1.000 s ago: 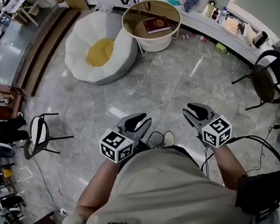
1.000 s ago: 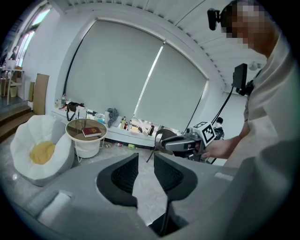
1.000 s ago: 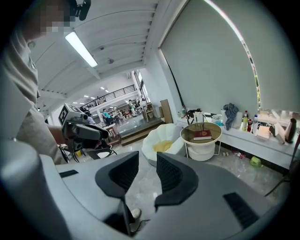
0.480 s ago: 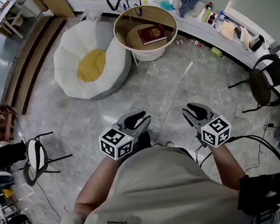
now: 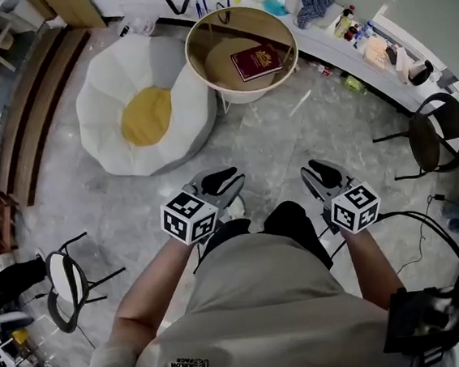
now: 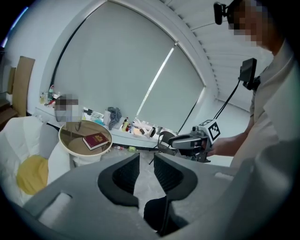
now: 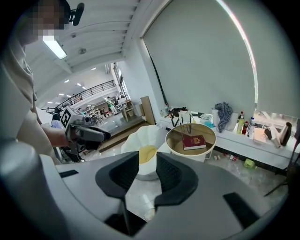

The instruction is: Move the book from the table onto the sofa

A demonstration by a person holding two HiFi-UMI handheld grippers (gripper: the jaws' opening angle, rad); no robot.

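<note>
The left gripper (image 5: pixel 218 181) and right gripper (image 5: pixel 324 175) were empty, jaws parted. The book (image 5: pixel 256 60) lay on the round table (image 5: pixel 198 37) at 12 o'clock, well apart — long axis roughly 9-to-3, neither gripper clearly nearer.

Beige short-sleeved T-shirt (image 5: pixel 268 313), black trousers (image 5: pixel 296 224)

Book (image 5: pixel 256 60) (closed) on round table (image 5: pixel 219 64)

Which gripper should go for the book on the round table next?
Right, narrowly. Left gripper and right gripper are both open, empty, short of the table. The book lies right of the table's middle, away from the sofa: a straighter line for the right.
</note>
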